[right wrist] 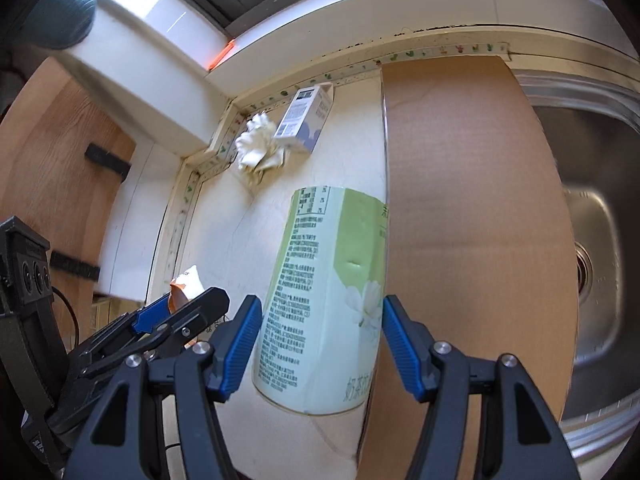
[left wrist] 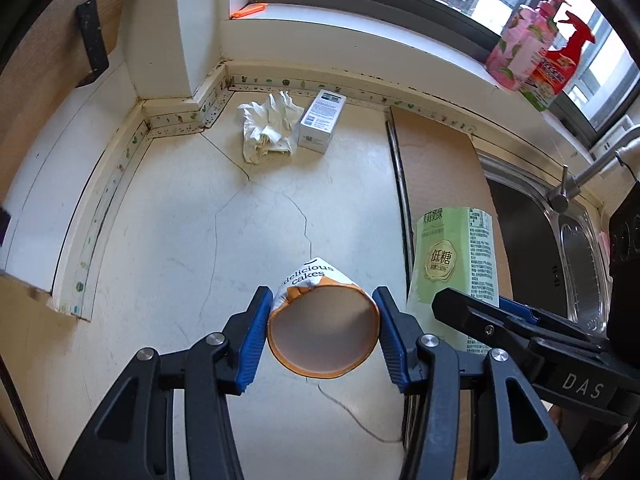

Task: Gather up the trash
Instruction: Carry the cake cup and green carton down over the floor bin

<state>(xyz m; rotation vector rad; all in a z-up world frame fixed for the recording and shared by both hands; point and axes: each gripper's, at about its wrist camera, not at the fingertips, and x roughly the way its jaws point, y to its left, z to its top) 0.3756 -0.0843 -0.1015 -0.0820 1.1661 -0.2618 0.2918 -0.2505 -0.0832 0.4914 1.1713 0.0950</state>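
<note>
Our left gripper [left wrist: 323, 334] squeezes the cake cup [left wrist: 322, 324]; our right gripper [right wrist: 318, 350] pinches the green tea can [right wrist: 324, 300] above the surface [left wrist: 180, 240].

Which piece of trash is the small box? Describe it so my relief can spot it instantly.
Start at the window sill, then drop to the countertop corner below. The small white box lies there against a crumpled tissue; it alone is rectangular, printed with a barcode.

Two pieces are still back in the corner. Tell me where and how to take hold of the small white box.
Grip the small white box across its two long side faces, near the middle, coming from above. It lies flat on the counter with its label up, long and narrow. The crumpled tissue lies against one side, so that finger must slip between them. Both tools already hold trash.
</note>
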